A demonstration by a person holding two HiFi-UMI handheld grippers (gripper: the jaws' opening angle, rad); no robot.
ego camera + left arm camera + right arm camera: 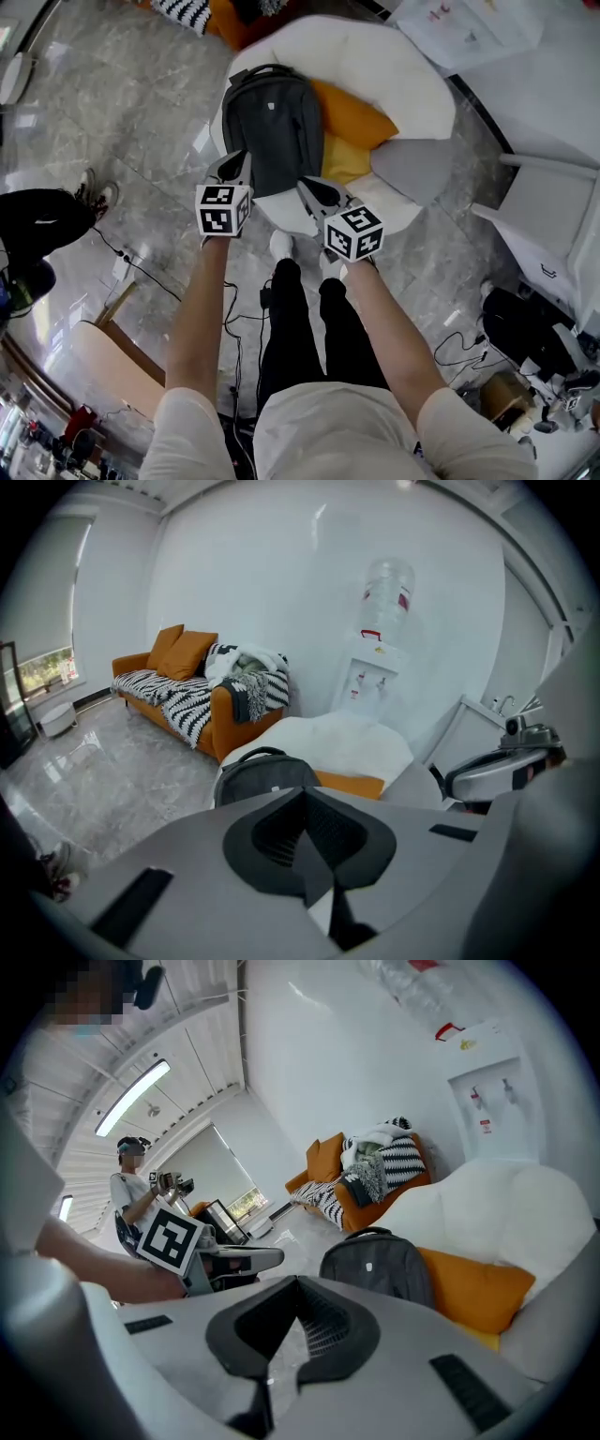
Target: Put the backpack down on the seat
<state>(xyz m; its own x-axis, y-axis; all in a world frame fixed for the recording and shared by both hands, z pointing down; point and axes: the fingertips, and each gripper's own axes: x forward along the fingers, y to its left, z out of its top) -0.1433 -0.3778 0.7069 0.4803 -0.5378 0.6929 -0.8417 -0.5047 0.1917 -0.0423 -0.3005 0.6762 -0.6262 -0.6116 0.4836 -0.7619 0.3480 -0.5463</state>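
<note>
A dark grey backpack lies flat on the white round seat, its top handle at the far end, next to an orange cushion. My left gripper hovers at the backpack's near left corner, jaws shut with nothing between them. My right gripper hangs just off the near right corner, over the seat's front edge, and looks shut and empty too. In the left gripper view the backpack rests beyond the closed jaws. It also shows in the right gripper view as the backpack, clear of the jaws.
An orange sofa with a striped blanket stands behind the seat, and a water dispenser stands by the wall. A white chair is at the right. Cables and a black bag lie on the marble floor. Another person stands far off.
</note>
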